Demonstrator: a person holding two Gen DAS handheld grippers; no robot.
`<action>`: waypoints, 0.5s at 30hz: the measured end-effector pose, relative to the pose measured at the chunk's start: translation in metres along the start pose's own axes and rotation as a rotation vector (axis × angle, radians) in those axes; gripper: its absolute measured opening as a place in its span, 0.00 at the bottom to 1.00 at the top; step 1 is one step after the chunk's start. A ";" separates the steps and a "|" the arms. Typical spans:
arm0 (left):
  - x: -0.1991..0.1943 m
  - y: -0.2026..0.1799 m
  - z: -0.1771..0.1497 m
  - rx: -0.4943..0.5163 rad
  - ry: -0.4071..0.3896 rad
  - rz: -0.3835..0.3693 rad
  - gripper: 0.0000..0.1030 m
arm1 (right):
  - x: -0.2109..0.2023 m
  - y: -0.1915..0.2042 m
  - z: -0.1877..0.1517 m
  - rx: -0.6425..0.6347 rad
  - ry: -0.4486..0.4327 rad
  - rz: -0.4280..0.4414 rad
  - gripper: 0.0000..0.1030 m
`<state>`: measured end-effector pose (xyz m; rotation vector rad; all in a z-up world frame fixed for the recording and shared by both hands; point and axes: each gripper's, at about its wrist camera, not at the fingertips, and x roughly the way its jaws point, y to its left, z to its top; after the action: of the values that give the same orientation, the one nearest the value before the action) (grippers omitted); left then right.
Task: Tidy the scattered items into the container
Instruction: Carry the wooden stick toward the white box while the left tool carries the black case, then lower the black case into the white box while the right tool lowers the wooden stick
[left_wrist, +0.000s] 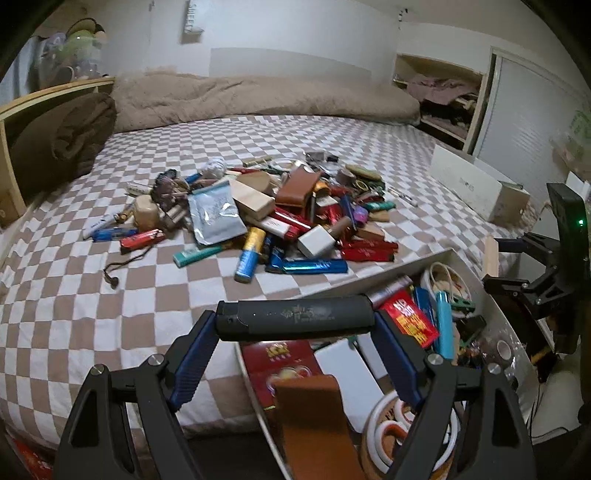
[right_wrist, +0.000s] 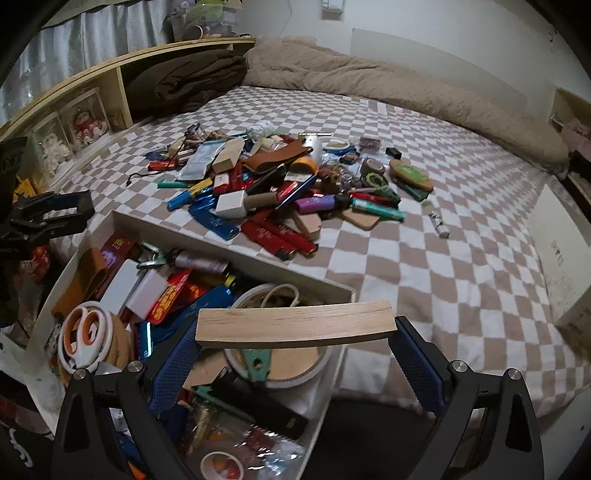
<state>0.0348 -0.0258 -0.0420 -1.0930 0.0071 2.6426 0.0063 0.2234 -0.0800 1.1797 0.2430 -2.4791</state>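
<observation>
- Gripping a black lighter (left_wrist: 295, 318) crosswise, the left gripper (left_wrist: 295, 325) clamps it end to end between blue pads; its long axis runs left-right, above the near rim of the white container (left_wrist: 424, 258).
- Scattered lighters and packets (left_wrist: 280, 214) lie heaped on the checkered bedspread (left_wrist: 92, 288) beyond.
- Right gripper (right_wrist: 295, 326) pinches a flat wooden block (right_wrist: 295, 323) by its ends, lying horizontal over the container's right corner (right_wrist: 343, 291), above a round wooden box (right_wrist: 291, 365).
</observation>
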 end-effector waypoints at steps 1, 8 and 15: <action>0.001 -0.002 -0.001 0.009 0.004 -0.003 0.81 | 0.001 0.002 -0.002 0.000 0.007 0.005 0.96; 0.005 -0.012 -0.001 0.069 0.036 -0.016 0.81 | 0.001 0.012 -0.011 -0.008 0.006 0.034 0.96; 0.013 -0.027 -0.004 0.120 0.080 -0.061 0.81 | 0.002 0.025 -0.016 -0.036 0.016 0.061 0.96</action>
<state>0.0355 0.0028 -0.0515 -1.1399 0.1442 2.5081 0.0267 0.2056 -0.0914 1.1747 0.2520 -2.4039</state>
